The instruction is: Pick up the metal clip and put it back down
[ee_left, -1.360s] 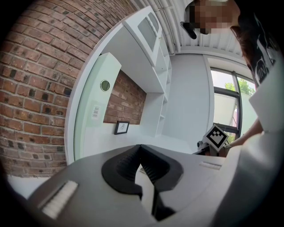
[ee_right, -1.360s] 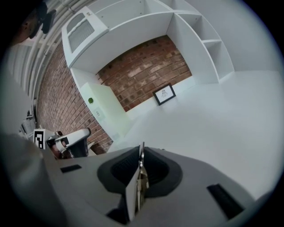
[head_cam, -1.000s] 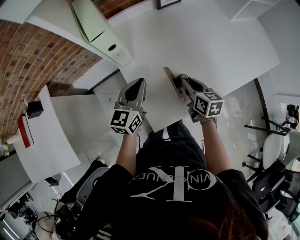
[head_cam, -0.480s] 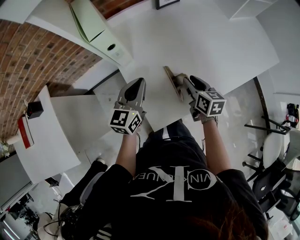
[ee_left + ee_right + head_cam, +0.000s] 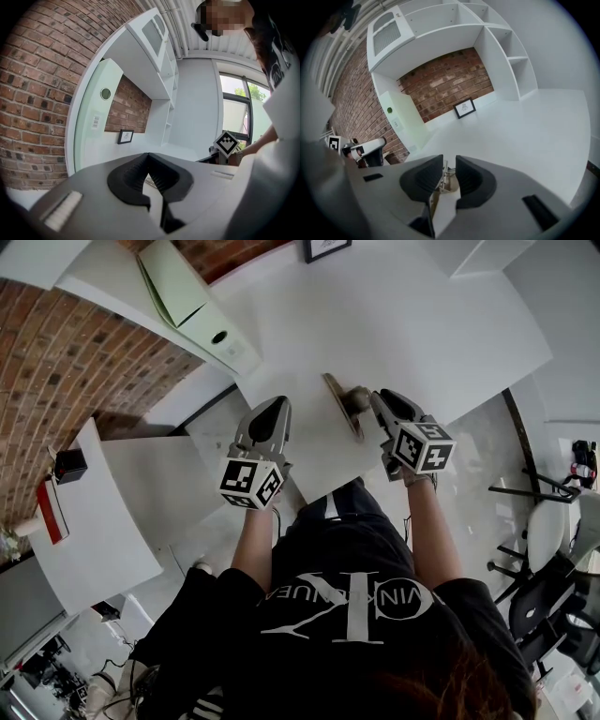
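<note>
A metal clip [image 5: 355, 397] sits on a thin brown board [image 5: 337, 407] that I see edge-on above the white table [image 5: 422, 324]. My right gripper [image 5: 367, 401] is shut on the clip. In the right gripper view the clip [image 5: 446, 180] is pinched between the two dark pads [image 5: 469, 180], and my right gripper [image 5: 449, 169] hides most of the pale board [image 5: 440, 208] below it. My left gripper [image 5: 272, 411] hovers at the table's near left edge. It is shut with nothing in it, and its pads meet at the tip [image 5: 149, 161].
A white and green binder [image 5: 187, 296] stands at the table's back left by the brick wall [image 5: 56, 362]. A small framed picture [image 5: 326, 247] leans at the back. A lower white desk [image 5: 112, 512] is at the left, and chairs [image 5: 553, 540] are at the right. White shelves [image 5: 506, 42] hang above.
My right gripper has shifted slightly farther over the table with the clip and board in it. The left gripper has stayed where it was.
</note>
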`<state>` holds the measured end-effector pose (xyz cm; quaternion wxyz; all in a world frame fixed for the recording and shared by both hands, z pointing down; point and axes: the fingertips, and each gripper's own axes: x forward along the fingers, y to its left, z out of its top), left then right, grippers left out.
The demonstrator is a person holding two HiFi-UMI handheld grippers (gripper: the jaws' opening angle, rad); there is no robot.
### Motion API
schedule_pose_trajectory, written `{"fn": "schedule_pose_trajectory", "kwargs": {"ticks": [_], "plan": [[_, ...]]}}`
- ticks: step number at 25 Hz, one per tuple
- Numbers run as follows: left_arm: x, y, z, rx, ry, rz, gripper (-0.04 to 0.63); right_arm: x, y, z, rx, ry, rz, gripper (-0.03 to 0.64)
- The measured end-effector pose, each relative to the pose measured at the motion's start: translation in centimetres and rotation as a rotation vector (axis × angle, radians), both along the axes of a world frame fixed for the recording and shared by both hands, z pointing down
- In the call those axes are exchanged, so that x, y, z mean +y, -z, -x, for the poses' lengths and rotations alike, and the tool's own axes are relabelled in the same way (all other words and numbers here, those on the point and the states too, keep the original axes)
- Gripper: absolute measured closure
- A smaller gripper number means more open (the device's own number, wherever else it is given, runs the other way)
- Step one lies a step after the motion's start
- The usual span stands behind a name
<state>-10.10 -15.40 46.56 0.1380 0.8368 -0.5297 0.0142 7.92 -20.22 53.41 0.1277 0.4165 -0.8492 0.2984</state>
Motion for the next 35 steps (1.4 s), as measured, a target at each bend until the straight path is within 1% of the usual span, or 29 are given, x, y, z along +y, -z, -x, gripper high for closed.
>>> {"fn": "schedule_pose_trajectory", "kwargs": {"ticks": [4,14,24,35], "plan": [[0.1,0.4,-0.4,0.001,-0.011,-0.009,0.586,0.1,1.0,-0.5,0.011,-0.011,-0.038,0.554],[0.7,1.2,-0.3,0.003,-0.024,-0.032,0.586,0.6,3.5,-1.0,0.052,-0.027,-0.124,0.588],[1.3,2.1,0.0,0.002,-0.028,-0.056,0.586,1.0,6.3,-2.2,0.069,-0.074,-0.227,0.598],[1.2,3.4,0.3,0.007,-0.023,-0.083,0.586,1.4,9.0,-2.7,0.101,-0.083,-0.315,0.603]]}}
